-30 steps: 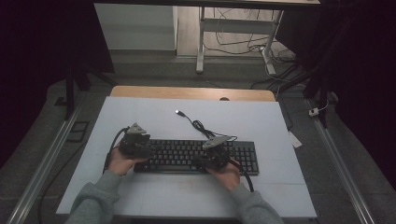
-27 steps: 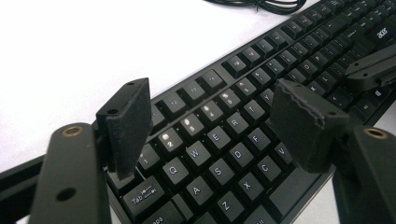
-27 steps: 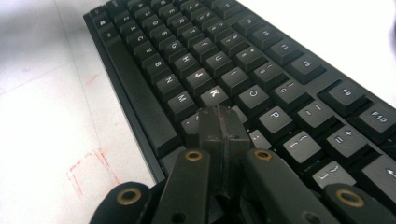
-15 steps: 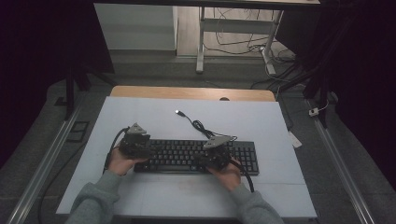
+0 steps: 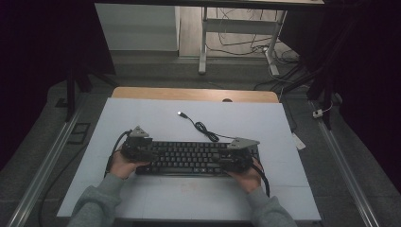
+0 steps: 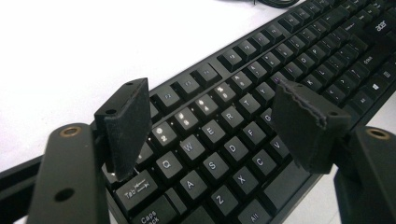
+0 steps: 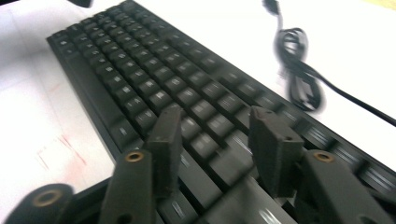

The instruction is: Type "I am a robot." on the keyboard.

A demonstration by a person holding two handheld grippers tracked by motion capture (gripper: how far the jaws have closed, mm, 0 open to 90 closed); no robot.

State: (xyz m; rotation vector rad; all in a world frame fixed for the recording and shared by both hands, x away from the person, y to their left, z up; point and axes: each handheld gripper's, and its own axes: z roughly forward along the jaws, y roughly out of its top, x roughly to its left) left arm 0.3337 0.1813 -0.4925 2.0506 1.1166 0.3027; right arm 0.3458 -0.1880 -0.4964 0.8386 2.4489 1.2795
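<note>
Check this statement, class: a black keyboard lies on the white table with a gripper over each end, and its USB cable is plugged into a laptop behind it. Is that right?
Not quite. In the high view the cable ends in a free USB plug lying on the white table, joined to nothing. The rest holds: the black keyboard has the left gripper and right gripper over its ends.

White table (image 5: 142,118), tangled floor cables (image 5: 236,33)
</note>
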